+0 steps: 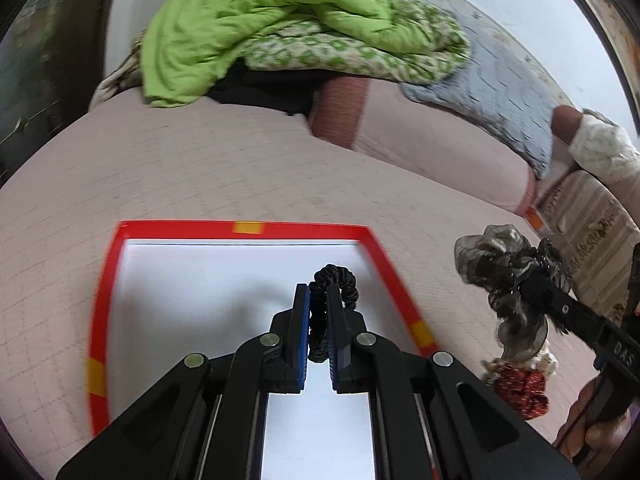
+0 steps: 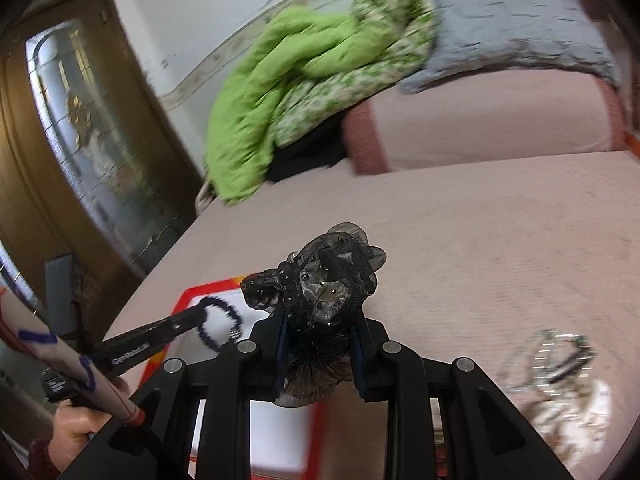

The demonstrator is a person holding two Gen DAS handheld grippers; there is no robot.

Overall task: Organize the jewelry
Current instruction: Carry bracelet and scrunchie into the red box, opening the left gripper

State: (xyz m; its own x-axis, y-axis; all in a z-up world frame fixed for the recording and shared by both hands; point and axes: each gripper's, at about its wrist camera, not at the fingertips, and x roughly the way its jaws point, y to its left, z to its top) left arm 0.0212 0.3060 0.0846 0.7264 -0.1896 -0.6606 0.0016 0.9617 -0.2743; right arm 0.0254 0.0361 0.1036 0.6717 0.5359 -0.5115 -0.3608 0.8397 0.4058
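Left wrist: left gripper (image 1: 318,320) clamps black scrunchie (image 1: 334,280) over white tray (image 1: 108,308) on pink bed (image 1: 200,168); red scrunchie (image 1: 520,394) lies right | Right wrist: right gripper (image 2: 318,354) pinches grey bow clip (image 2: 326,280) above bed, beside tray (image 2: 192,294)

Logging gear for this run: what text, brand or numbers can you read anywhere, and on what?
"DAS": white letters on the right tool's black arm, left wrist view.
White lettering on the left tool's arm: too blurred to read.
Blue marks on the white sleeve: not legible as text.
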